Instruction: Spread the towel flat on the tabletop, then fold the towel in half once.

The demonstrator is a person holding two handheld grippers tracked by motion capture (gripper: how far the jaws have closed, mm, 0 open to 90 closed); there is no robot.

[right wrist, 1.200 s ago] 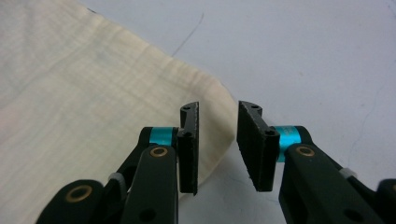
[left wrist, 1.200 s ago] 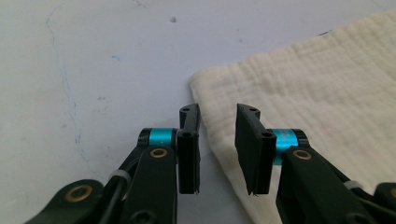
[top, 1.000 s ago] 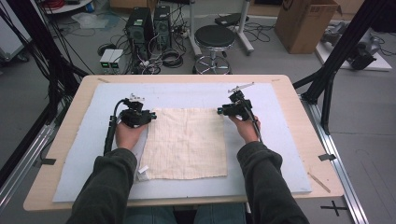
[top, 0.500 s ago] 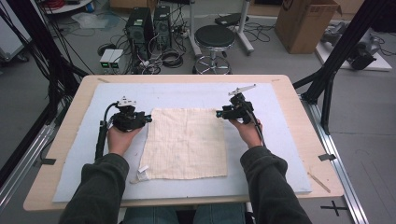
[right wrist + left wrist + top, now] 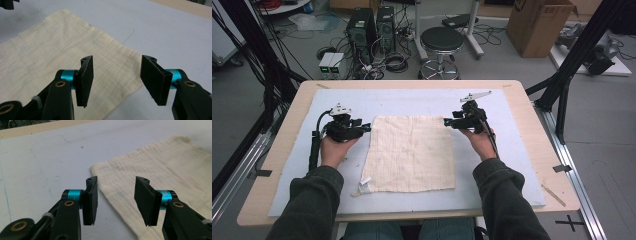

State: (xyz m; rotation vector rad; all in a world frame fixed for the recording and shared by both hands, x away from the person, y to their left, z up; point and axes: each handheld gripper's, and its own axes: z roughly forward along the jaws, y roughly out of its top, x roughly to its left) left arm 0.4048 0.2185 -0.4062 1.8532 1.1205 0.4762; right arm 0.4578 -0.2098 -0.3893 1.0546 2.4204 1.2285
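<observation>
High view: cloth (image 5: 409, 152) flat on mat (image 5: 512, 170). My left gripper (image 5: 362, 128) off cloth's far-left corner, my right gripper (image 5: 448, 121) off far-right corner; both pairs of jaws apart, empty.

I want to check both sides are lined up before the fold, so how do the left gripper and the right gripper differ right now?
The left gripper sits at the cloth's far left corner; the right gripper sits at its far right corner. In the left gripper view the cloth edge runs between the jaws; in the right gripper view the corner lies between them. Both are open, jaws apart, holding nothing, pointing inward over the blue mat.
</observation>
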